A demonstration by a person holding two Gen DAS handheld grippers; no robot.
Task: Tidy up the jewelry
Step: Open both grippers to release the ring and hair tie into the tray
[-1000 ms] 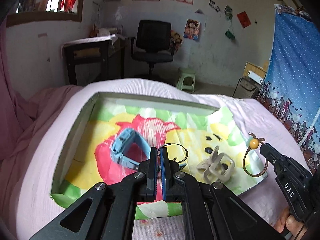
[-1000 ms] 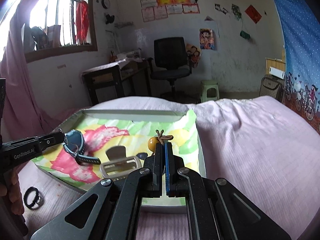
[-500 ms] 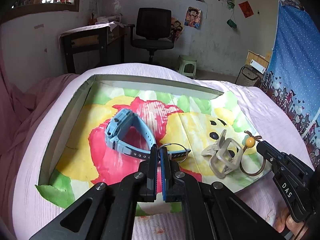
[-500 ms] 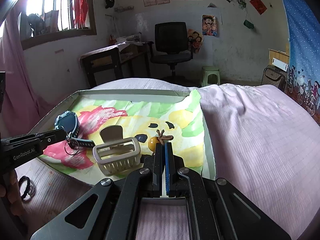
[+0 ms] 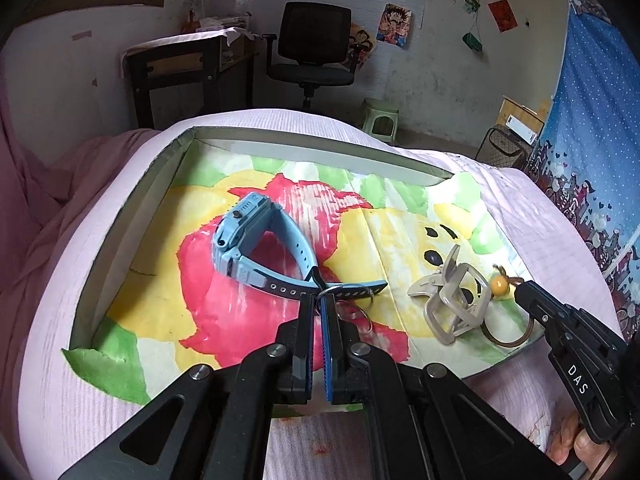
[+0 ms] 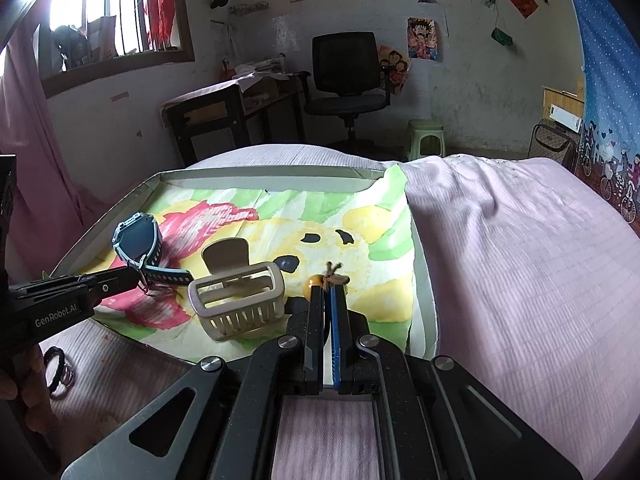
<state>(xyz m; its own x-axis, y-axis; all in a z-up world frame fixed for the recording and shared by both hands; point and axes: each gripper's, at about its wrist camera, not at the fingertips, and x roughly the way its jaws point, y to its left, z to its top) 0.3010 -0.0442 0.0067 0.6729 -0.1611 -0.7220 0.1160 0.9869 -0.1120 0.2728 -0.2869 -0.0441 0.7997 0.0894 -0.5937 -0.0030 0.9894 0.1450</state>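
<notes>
Jewelry mostly gathered in the shallow cardboard tray (image 5: 120,236) with its painted paper lining.

Blue wristwatch (image 5: 256,240) and beige claw clip (image 6: 236,300) lie inside. Left gripper (image 5: 318,300) is clamped on a thin wire ring (image 5: 352,312) at the tray's front edge; right gripper (image 6: 329,288) pinches a brown beaded cord (image 5: 500,284) at its front right corner. Black rings (image 6: 56,372) remain outside on the bedspread.

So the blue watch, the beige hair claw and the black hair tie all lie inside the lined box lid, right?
Not quite. The blue watch and the beige hair claw lie inside the lined box lid, but the black hair tie lies outside it, on the pink bedding near the box's left front edge. The right wrist view shows this.
</notes>
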